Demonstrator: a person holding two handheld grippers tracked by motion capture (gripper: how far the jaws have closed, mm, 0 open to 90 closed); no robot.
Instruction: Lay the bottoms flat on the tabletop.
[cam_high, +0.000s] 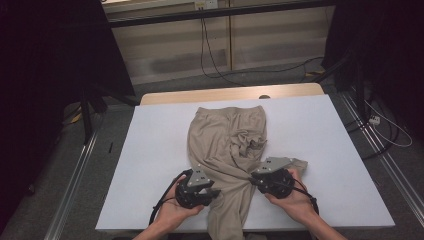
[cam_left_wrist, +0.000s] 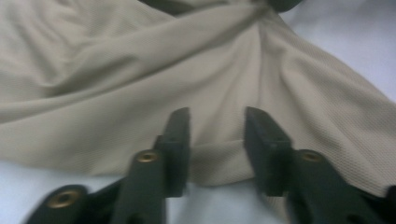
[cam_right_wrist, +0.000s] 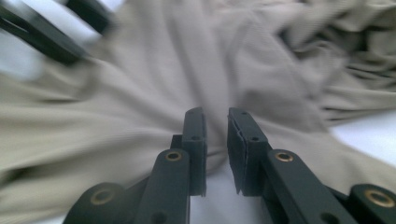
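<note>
On white table sheet (cam_high: 150, 165): beige, soft knit fabric trousers (cam_high: 227, 137), spread lengthwise from far edge, one leg trailing over near edge. Likely light, limp, stretchy; sure to sag and bunch when lifted, hardly slippery, not fragile. Best taken at a folded hem or seam edge, not mid-panel. Left gripper (cam_left_wrist: 217, 128) at the cloth's near-left edge, jaws apart, a small fold lying between, not pinched. Right gripper (cam_right_wrist: 216, 123) opposite, jaws narrowly parted over fabric, clamping nothing.

A white-topped table (cam_high: 150, 150) carries rumpled beige trousers (cam_high: 225, 140), one leg hanging over its near edge.
</note>
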